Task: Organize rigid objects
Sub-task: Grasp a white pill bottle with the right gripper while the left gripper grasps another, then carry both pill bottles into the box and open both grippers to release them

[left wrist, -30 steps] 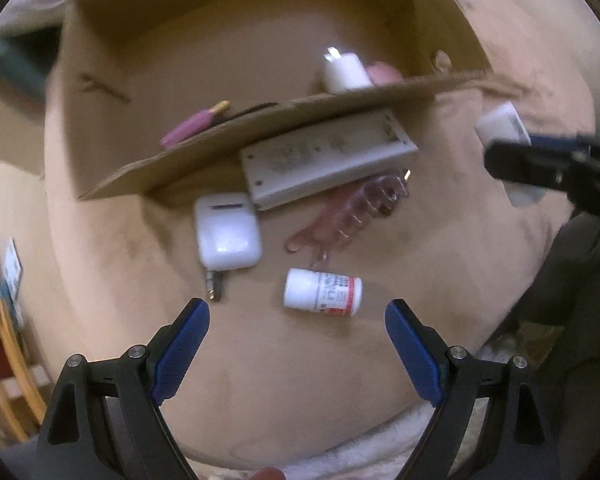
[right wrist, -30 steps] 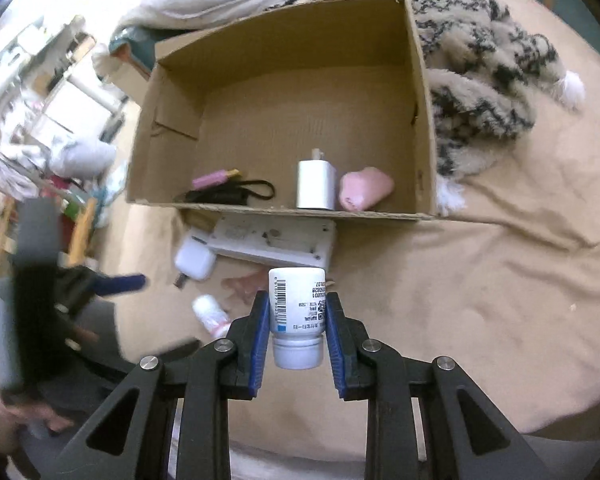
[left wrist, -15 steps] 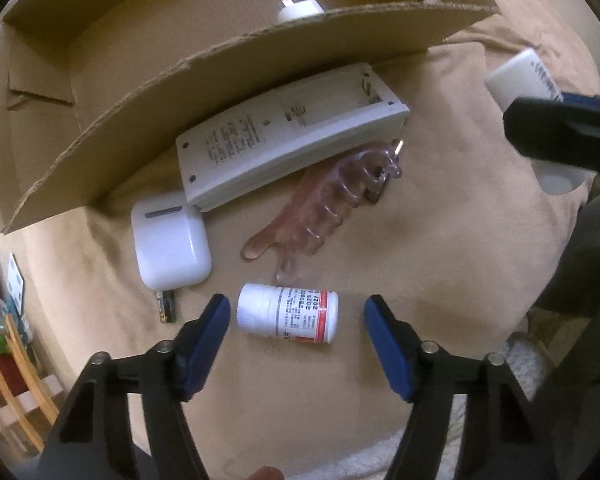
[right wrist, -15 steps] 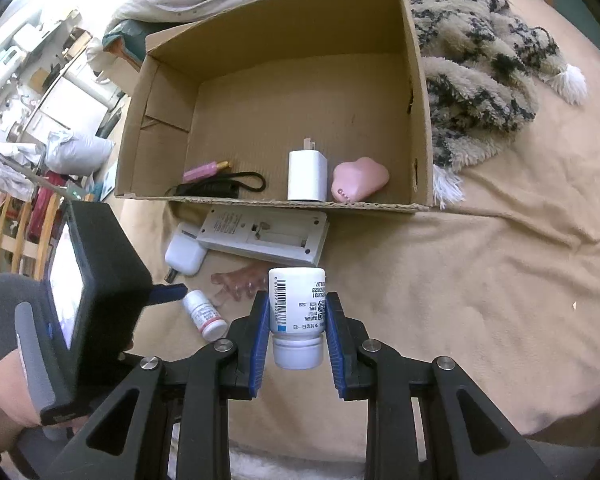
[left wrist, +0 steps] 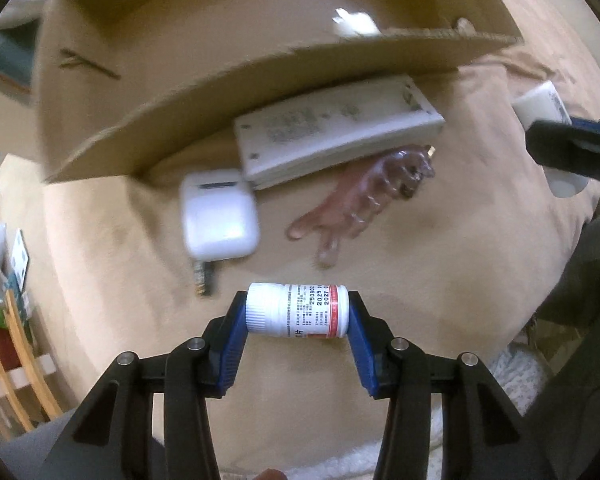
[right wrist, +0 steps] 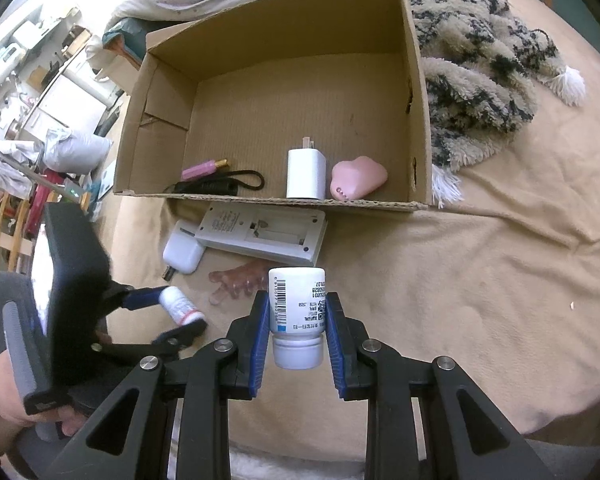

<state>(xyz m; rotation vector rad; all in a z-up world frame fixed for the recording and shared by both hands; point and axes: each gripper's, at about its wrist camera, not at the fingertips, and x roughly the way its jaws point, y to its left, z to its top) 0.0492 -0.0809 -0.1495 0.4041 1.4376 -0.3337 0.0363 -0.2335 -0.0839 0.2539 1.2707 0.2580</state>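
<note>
**Both grippers clamped on bottles, box beyond**

Left wrist view:
- Left gripper (left wrist: 298, 312) at lower centre, pointed down at the tan bedspread (left wrist: 440, 280). Fingers (left wrist: 236, 320) just closed in; now pressed on the cap end and base end of the small red-banded bottle (left wrist: 298, 311), which lies sideways between them.
- White earbud case (left wrist: 219, 214) at centre left, blurred. Pink claw hair clip (left wrist: 364, 200) to its right.
- White remote (left wrist: 336, 136) above both, back side up, partly under the near wall of the cardboard box (left wrist: 260, 76), which spans the upper frame.
- Right gripper (left wrist: 572, 148) at the right edge, with a white bottle end showing behind it.

Right wrist view:
- Right gripper (right wrist: 297, 320) at lower centre. Fingers (right wrist: 260, 332) clamped on the sides of the white barcode bottle (right wrist: 297, 312), cap toward the camera.
- Cardboard box (right wrist: 140, 152) open at upper centre. Inside, along the near wall: pink tube (right wrist: 204, 169), black corded item (right wrist: 220, 186), white charger plug (right wrist: 306, 178), pink pouch (right wrist: 358, 178).
- Remote (right wrist: 268, 234), earbud case (right wrist: 183, 254) and hair clip (right wrist: 236, 284) on the bedspread just in front of the box.
- Left gripper (right wrist: 180, 314) at lower left, held by a hand (right wrist: 4, 400), fingers on the red-banded bottle (right wrist: 180, 305).
- Patterned shaggy blanket (right wrist: 480, 60) at upper right.
</note>
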